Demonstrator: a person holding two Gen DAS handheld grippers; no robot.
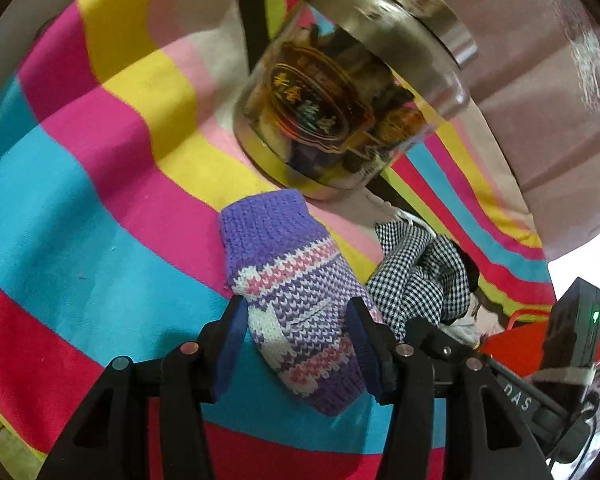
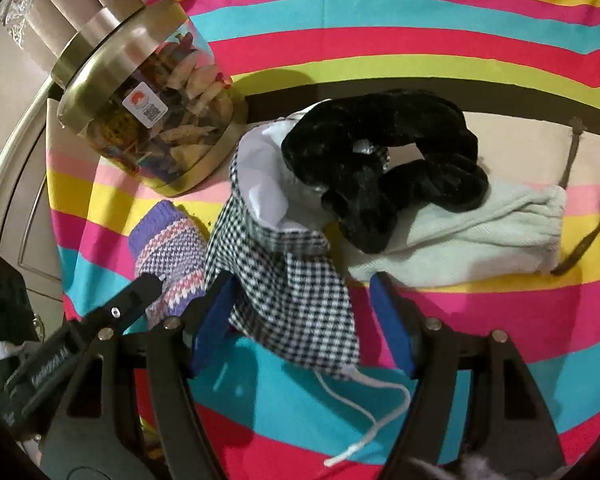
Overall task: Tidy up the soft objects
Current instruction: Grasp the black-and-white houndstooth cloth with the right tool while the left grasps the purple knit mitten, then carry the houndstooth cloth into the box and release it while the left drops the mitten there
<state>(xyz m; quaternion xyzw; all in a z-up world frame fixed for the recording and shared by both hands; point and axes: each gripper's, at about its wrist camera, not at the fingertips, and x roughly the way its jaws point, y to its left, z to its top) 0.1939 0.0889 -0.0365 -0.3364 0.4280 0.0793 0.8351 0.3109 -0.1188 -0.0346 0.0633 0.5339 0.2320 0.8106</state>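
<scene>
Purple knit mitten (image 1: 296, 300) lies flat on the striped cloth (image 1: 100, 168), cuff end toward the jar, patterned body running back between the left gripper (image 1: 298, 320) fingers. Left blue pad (image 1: 232, 344) stands clear of the mitten's edge, a strip of cloth visible between them; right blue pad (image 1: 364, 344) sits against or just over the mitten's other edge, contact not certain. Mitten not lifted, not pinched: left fingers released, straddling it.

Just beside the mitten, on its right in the left wrist view, lies the black-and-white checked pouch (image 2: 288, 280). In the right wrist view the pouch runs down between the right gripper (image 2: 302, 300) fingers, white lining open at its top, white drawstring (image 2: 364, 408) trailing on the cloth below. Left-hand pad (image 2: 216, 312) touches or overlaps the pouch edge; right-hand pad (image 2: 392, 320) stands apart from it over pink stripe. Right fingers parted wide, not gripping; pouch rests on the cloth.

Black velvet scrunchie (image 2: 384, 168) lies across the pouch's open top and partly on a pale folded towel (image 2: 472, 232), beyond the right fingertips.

Glass jar (image 1: 348, 120) with metal lid, filled with dried pieces, stands on the cloth just beyond the mitten's cuff, close but apart. Left gripper's body shows at lower left of the right wrist view, over the mitten.
</scene>
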